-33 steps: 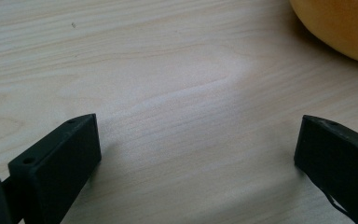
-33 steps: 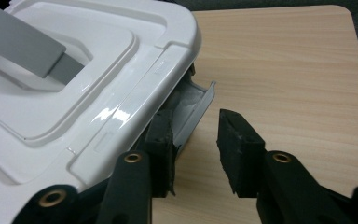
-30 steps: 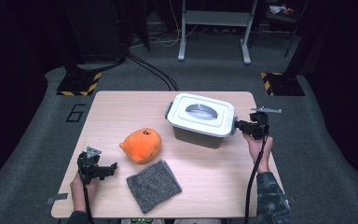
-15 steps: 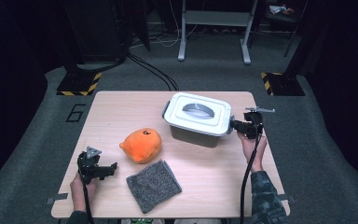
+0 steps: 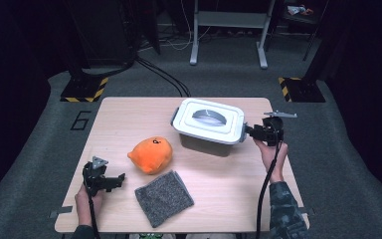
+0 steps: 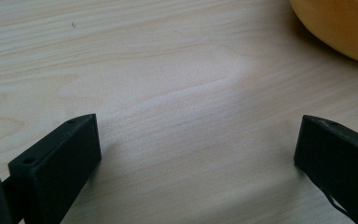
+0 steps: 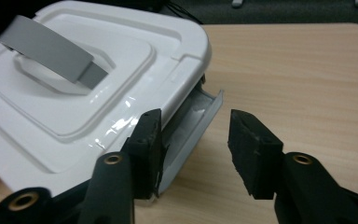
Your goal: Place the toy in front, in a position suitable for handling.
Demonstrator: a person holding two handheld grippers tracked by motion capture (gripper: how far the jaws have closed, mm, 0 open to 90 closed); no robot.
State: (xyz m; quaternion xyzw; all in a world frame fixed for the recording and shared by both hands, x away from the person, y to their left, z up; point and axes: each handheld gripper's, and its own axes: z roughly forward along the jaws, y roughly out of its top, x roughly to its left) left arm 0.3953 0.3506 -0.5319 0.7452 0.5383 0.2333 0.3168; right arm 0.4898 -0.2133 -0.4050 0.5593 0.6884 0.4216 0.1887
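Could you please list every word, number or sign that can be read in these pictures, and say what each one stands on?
"6": a dark numeral on the grey floor, just left of the table.
Yellow and black hazard stripes, with no words: on the two floor plates beyond the table's far corners.
A small dark mark on the orange plush toy: too small to read.
White box and its lid: no label to be seen.

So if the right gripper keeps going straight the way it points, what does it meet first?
Probably the grey side latch of the white lidded plastic box: it hangs flipped out between the right gripper's open fingers.
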